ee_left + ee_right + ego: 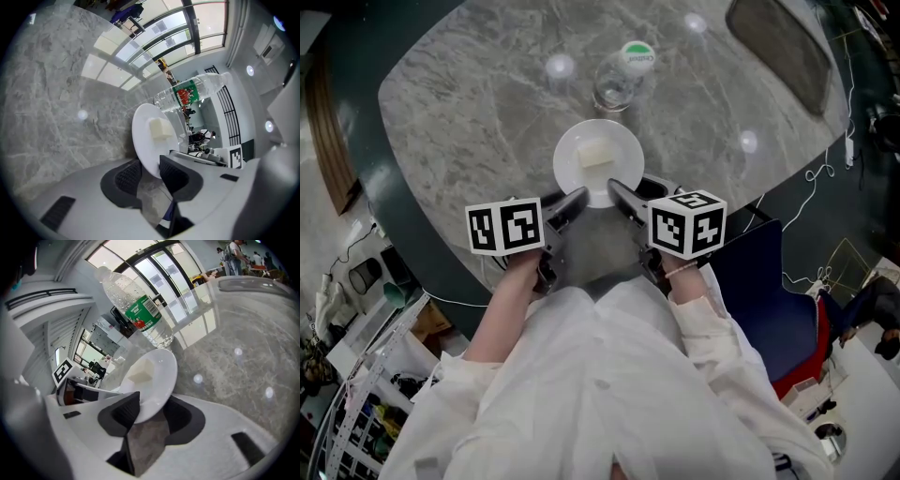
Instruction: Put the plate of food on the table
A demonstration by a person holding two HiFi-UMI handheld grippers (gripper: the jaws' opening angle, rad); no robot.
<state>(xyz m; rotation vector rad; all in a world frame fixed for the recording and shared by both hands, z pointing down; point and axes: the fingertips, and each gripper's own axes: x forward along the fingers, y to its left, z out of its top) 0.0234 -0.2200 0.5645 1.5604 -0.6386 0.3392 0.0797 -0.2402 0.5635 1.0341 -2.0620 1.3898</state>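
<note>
A white plate [598, 164] carrying a pale block of food [595, 153] rests on the grey marble table [469, 103] near its front edge. Both grippers meet its near rim. My left gripper [574, 202] has the rim [145, 131] between its pads, which seem to touch it on both sides [150, 176]. My right gripper [619, 192] straddles the rim [159, 376] with its jaws apart [152, 411]; one pad overlaps the rim while the other stands off it. The food also shows in the gripper views [160, 127] [140, 373].
A clear water bottle [623, 75] with a green cap lies just beyond the plate [187, 91] [136, 310]. A dark oval tray [778, 47] sits at the table's far right. A blue chair [759, 272] stands at my right, beside the table edge.
</note>
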